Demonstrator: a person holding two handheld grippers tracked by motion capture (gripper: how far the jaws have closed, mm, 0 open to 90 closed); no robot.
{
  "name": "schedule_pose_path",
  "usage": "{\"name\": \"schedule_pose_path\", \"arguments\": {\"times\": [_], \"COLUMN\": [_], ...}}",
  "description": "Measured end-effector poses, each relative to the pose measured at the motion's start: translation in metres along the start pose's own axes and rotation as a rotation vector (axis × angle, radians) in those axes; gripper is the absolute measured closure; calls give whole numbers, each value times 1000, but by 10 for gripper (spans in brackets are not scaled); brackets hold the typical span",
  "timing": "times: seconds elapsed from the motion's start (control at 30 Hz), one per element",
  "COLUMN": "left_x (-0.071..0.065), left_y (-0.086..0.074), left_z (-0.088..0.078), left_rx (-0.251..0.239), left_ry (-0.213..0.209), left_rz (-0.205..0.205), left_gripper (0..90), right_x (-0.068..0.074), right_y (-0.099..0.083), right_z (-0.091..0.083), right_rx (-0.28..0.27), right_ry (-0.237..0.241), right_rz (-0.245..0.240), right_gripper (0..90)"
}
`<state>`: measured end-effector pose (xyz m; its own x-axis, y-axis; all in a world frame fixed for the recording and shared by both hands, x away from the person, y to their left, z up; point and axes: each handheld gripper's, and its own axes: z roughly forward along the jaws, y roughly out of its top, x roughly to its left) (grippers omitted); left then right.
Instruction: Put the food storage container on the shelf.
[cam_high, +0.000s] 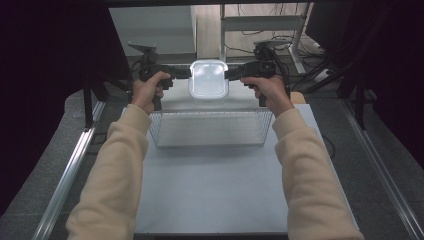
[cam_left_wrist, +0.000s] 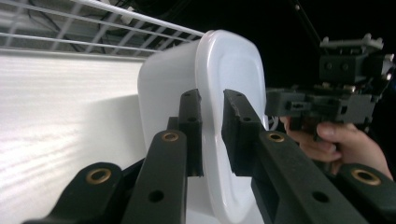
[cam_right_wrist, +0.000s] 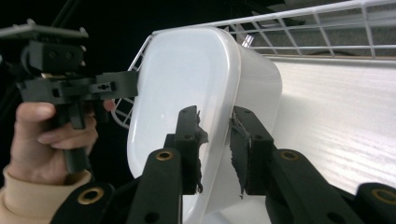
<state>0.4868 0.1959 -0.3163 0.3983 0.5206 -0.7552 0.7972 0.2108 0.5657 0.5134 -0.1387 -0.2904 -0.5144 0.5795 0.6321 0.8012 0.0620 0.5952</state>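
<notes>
Left claw (cam_high: 181, 73) comes in from the left in the high view, held by the person's left hand (cam_high: 149, 90), cream sleeve (cam_high: 116, 165) behind it. Its jaws are nearly closed, pinching the left rim of a white lidded plastic container (cam_high: 208, 79). In the left gripper view the left claw (cam_left_wrist: 211, 130) has one jaw on the container (cam_left_wrist: 224, 84) wall side and one on the lid face, rim between them, both touching.

The container is held up in the air between the two claws, lid facing up, above and just behind the far edge of a wire basket (cam_high: 210, 129). The basket sits on the pale grey worktop (cam_high: 215, 185), directly under and in front of the container. Its wire rim shows behind the container in the left gripper view (cam_left_wrist: 93, 28) and in the right gripper view (cam_right_wrist: 327, 28).

Right claw (cam_high: 235, 74) enters from the right, gripped by the right hand (cam_high: 270, 90); jaws nearly closed on the right rim of the container. In the right gripper view the right claw (cam_right_wrist: 215, 135) straddles the lid edge (cam_right_wrist: 187, 93), pads looking frayed, and the left hand (cam_right_wrist: 42, 144) with its gripper shows beyond.

Behind the worktop: a metal desk frame (cam_high: 260, 25) with cables (cam_high: 320, 75) on the floor, dark curtains either side.
</notes>
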Motion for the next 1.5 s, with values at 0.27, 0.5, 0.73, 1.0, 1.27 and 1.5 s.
{"name": "schedule_pose_path", "arguments": {"times": [0.27, 0.5, 0.73, 1.0, 1.27, 1.5], "left_x": [18, 12, -22, -39, -40, -33], "left_y": [4, 1, -21, -72, -134, -182], "left_z": [11, 9, -14, -39, -54, -58], "left_rx": [-18, -44, -125, -113, -87, -50], "left_ry": [-9, 1, 80, 178, 195, 256], "left_rz": [-67, -14, 160, 380, 487, 543], "left_gripper": [781, 673, 358, 313, 310, 300], "right_x": [-19, -12, 25, 44, 36, 18], "right_y": [5, 3, -11, -61, -119, -170], "right_z": [13, 11, -7, -46, -78, -93], "right_rx": [-27, -57, -99, -154, -176, -183], "right_ry": [-2, -17, -127, -183, -188, -183], "right_rz": [126, 93, -137, -366, -484, -528], "right_gripper": [697, 612, 352, 291, 263, 255]}}
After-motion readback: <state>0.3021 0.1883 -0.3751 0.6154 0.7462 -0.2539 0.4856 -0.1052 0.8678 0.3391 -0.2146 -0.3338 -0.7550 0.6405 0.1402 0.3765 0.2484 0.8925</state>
